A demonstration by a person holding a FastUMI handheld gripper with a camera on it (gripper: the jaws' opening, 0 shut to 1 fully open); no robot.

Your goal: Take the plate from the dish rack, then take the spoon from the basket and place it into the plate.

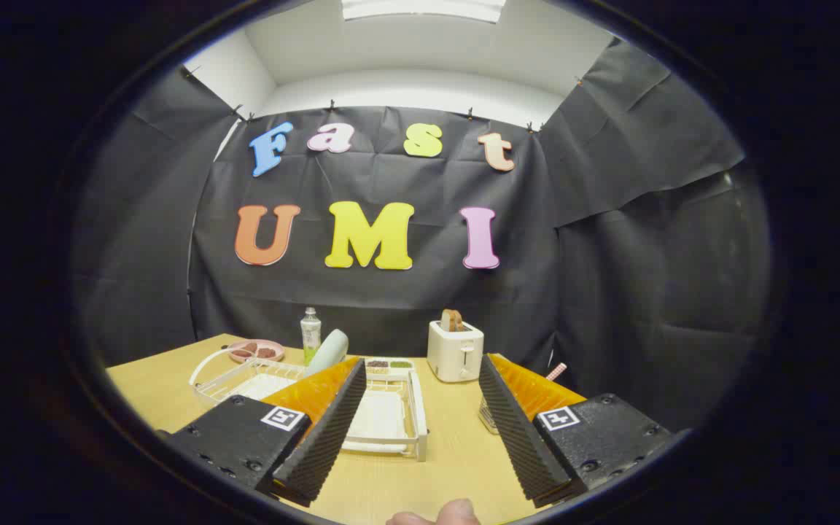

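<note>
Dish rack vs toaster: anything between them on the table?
Gripper view: bare tabletop between the dish rack and the toaster. Claw is open, fingers apart above the rack, holding nothing.

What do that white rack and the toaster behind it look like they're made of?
The dish rack looks like white coated wire or plastic: thin bars, slight sheen. The toaster seems glossy white plastic, though painted metal is possible. The gripper hangs open before them, holding nothing.

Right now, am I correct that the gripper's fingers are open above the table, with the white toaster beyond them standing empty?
Not quite: in the gripper view the toaster is not empty; a slice of bread stands in its slot. The gripper is indeed open above the table.
</note>
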